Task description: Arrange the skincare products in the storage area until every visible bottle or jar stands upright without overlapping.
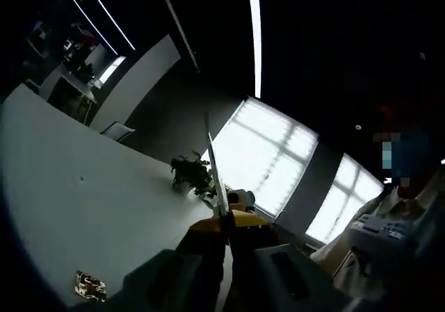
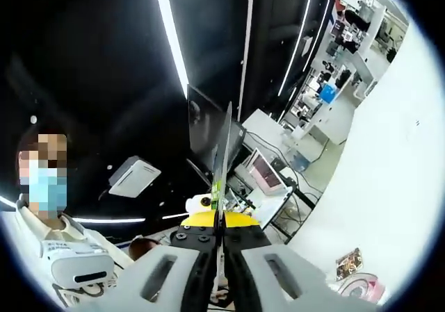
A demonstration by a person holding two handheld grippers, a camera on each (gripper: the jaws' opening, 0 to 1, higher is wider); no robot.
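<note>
My left gripper [image 1: 209, 128] points up and across a white table [image 1: 69, 180]. Its jaws are pressed together into one thin edge with nothing between them. A small shiny gold packet [image 1: 90, 286] lies on that table at the lower left. My right gripper [image 2: 227, 117] is also shut and empty, aimed toward the dark ceiling. At the lower right of the right gripper view, a small printed sachet [image 2: 349, 260] and a pink-and-white round item [image 2: 363, 285] lie on the white table [image 2: 389, 159]. I see no upright bottles or jars.
A potted plant [image 1: 191, 173] stands at the table's far edge before bright windows [image 1: 268, 156]. A person in white [image 2: 62, 249] stands close, also seen as a person [image 1: 389, 235] at the right of the left gripper view. Desks with monitors [image 2: 264, 173] lie beyond.
</note>
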